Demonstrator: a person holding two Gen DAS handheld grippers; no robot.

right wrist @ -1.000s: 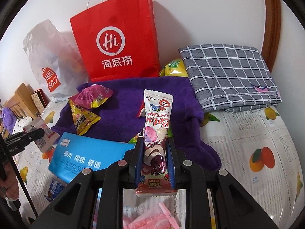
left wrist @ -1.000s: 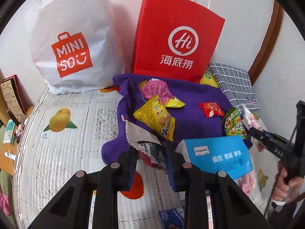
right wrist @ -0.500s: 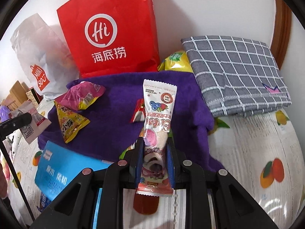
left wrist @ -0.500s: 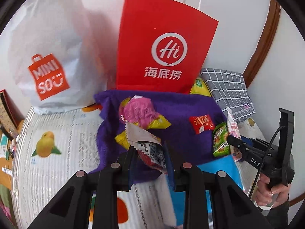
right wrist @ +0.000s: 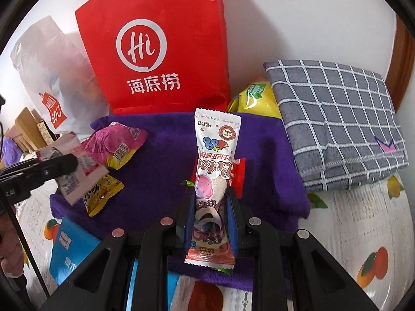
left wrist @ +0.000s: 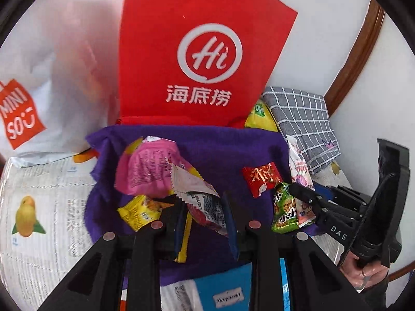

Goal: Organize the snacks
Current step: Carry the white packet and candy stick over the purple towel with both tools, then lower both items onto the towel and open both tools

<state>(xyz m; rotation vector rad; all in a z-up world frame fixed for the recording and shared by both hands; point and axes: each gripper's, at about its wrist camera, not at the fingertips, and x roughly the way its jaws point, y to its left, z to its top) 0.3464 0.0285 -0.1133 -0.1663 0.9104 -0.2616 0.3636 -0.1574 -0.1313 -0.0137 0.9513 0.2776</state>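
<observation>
Two close, downward-tilted wrist views, both facing the red bag (left wrist: 197, 59).

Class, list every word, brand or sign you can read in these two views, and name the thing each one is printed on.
"Hi", with three Chinese characters "海底捞" below: red paper bag.
"MINI SO": white plastic bag.
"Yunyuesin": blue pack.
"DAS": right gripper.
"Lotso", seen upside down: white snack packet held in the right gripper.
Fine print on the silver sachet in the left gripper, and on the pink packet: too small to read.
</observation>
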